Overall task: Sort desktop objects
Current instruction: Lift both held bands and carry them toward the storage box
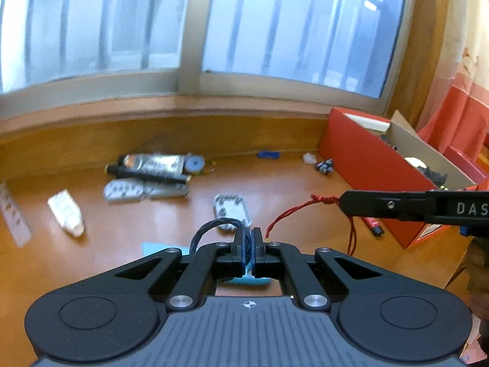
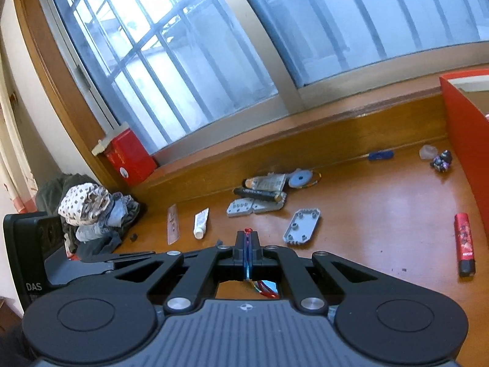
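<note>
Mostly bare wooden desk (image 2: 366,214) under barred window (image 2: 214,61), small clutter by wall.

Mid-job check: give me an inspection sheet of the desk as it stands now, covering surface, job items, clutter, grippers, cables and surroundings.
Surface: wooden desk, glossy, things scattered over it.
Job's things: red box at the desk's right, open, partly filled; white tube; grey plate; red cylinder; black tube among a pile near the sill; blue item by the back wall.
Clutter: clothes heap at the far left.
Grippers: left gripper shut on a black cord; right gripper shut on a red string.
Cables: nothing seen beyond the held cord and string.
Surroundings: barred window behind; small red box on the sill.
</note>
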A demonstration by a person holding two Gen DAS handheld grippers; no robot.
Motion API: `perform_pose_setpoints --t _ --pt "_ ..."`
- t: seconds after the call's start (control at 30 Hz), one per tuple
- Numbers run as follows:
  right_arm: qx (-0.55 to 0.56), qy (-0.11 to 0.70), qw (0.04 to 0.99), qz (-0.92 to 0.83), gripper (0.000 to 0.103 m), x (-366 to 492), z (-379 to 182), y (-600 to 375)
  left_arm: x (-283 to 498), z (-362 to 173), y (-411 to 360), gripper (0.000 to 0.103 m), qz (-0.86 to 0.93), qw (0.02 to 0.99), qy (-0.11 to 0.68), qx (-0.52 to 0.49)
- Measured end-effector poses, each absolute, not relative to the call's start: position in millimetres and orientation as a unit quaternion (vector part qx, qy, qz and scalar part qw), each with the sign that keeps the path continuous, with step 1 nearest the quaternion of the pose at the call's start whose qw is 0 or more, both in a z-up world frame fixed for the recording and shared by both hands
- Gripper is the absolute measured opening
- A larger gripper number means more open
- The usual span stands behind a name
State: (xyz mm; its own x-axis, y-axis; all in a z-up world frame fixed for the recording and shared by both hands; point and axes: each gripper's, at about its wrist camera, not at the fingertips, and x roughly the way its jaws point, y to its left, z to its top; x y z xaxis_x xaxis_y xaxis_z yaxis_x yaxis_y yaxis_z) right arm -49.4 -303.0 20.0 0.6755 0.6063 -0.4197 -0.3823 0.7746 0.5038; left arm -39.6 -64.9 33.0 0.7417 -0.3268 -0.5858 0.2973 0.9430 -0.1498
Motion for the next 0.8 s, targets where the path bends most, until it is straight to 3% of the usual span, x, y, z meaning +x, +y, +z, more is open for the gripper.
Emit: perform_pose_setpoints --t 0.8 --pt "0.187 0.266 0.915 0.239 0.001 -46.0 35.6 -362.7 -9.7 42.9 -129.5 0.005 -0.208 0.931 0.299 -0.025"
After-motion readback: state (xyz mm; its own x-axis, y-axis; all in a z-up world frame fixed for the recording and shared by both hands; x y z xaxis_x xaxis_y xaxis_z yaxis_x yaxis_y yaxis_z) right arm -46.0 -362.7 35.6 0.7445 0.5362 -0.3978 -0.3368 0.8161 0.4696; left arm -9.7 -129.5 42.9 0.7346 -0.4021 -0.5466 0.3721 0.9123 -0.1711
